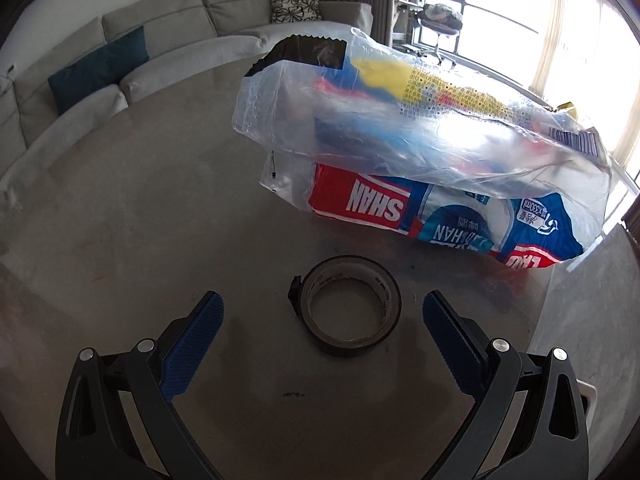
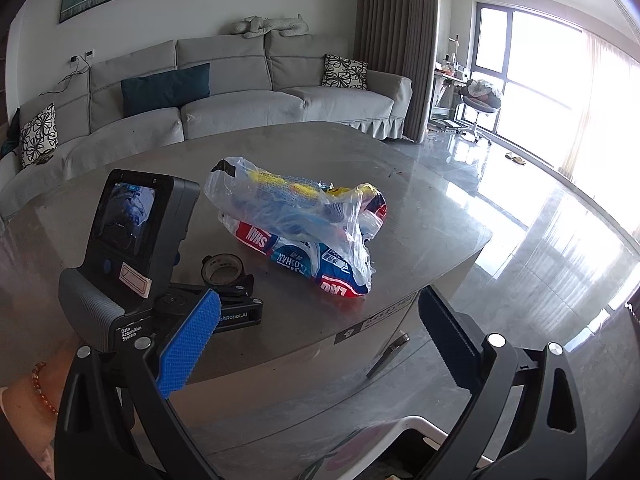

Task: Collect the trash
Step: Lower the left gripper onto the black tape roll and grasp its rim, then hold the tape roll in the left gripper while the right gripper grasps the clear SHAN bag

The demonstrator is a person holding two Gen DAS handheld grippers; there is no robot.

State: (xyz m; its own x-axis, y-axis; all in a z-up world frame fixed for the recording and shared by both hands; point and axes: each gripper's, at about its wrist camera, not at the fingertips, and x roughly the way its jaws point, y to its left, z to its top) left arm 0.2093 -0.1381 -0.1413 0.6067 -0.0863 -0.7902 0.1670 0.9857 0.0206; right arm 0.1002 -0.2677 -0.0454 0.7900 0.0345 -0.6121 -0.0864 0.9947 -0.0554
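A clear plastic bag [image 1: 420, 132] with crumpled blue, red and yellow wrappers lies on the grey table [image 1: 140, 220]; it also shows in the right wrist view [image 2: 296, 224]. A roll of black tape [image 1: 346, 310] lies just ahead of my left gripper [image 1: 322, 314], which is open and empty, its fingers either side of the roll. My right gripper [image 2: 320, 312] is open and empty, held off the table's near edge. The left gripper's body [image 2: 140, 248] shows in the right wrist view beside the tape roll [image 2: 223, 269].
A grey sofa [image 2: 240, 92] with cushions stands behind the table. The table's near edge [image 2: 360, 328] drops to a glossy floor at the right. A white bin rim [image 2: 424, 428] shows below my right gripper. A chair [image 2: 480, 100] stands by the window.
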